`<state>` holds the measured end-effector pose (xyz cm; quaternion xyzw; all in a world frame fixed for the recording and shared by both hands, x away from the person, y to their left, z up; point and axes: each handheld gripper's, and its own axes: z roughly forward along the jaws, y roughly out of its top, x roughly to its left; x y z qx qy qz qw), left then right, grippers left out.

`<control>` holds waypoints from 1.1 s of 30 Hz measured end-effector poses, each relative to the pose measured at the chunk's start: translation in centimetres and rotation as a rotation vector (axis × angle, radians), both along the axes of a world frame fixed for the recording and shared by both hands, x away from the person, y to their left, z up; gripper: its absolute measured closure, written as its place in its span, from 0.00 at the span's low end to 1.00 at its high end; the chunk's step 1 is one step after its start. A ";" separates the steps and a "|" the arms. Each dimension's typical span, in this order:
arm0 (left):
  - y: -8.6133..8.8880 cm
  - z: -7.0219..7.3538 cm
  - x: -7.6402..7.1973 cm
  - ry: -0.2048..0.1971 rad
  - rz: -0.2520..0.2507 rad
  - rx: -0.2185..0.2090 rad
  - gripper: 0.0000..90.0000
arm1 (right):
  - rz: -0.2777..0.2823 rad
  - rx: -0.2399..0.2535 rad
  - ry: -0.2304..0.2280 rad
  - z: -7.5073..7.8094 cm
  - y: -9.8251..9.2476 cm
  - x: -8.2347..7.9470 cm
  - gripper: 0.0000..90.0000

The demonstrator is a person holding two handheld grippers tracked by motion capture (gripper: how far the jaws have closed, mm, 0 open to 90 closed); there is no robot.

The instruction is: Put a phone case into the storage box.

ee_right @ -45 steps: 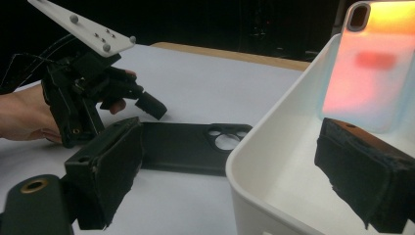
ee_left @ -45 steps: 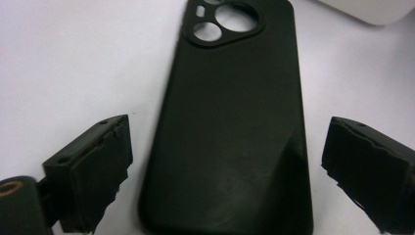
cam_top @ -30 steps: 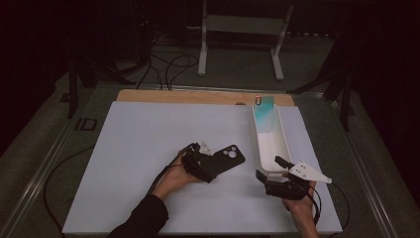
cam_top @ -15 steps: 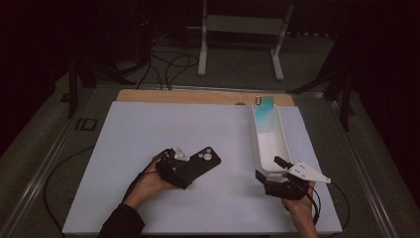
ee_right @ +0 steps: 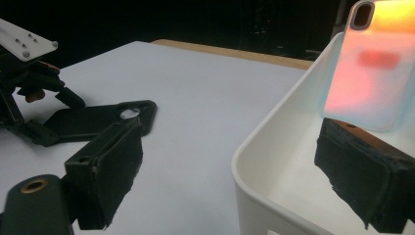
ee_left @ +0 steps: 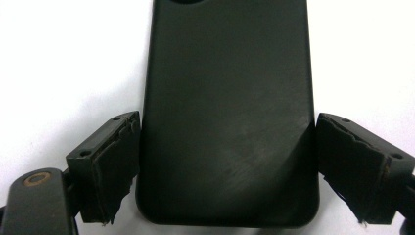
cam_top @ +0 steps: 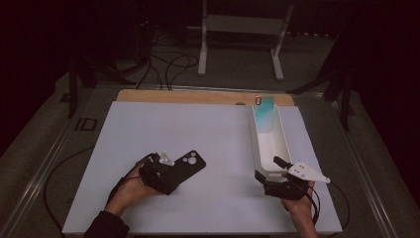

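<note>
Left gripper [cam_top: 171, 171]: lower left of the high view, held by the person's left hand [cam_top: 130, 187], whose forearm enters from the bottom edge and angles up and to the right.
Left fingers [ee_left: 113, 161]: pinching the long sides of a matte black plastic phone case [ee_left: 227, 107], one pad on each edge near its rounded bottom corners.
Black phone case, place: lying flat on the white desk [cam_top: 198, 134] sheet, camera cut-out end pointing to the upper right in the high view [cam_top: 184, 167].
Right gripper [cam_top: 267, 171]: lower right of the high view, the right hand [cam_top: 297, 201] rising from the bottom edge.
Right fingers [ee_right: 105, 169]: spread wide, straddling the near end wall of a long white plastic tray [ee_right: 274, 147]; one sits outside, one inside, neither pressing it.
Tray, place: right of centre, running toward the upper frame [cam_top: 257, 144].
Far end of tray: a translucent, teal-tinted phone case [cam_top: 264, 110] leans upright.
</note>
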<state>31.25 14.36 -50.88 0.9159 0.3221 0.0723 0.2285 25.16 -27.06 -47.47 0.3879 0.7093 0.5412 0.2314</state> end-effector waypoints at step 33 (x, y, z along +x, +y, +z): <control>0.3 0.3 -0.6 -0.036 0.059 -0.046 0.18 | 0.030 -0.017 0.032 0.4 1.1 0.3 0.11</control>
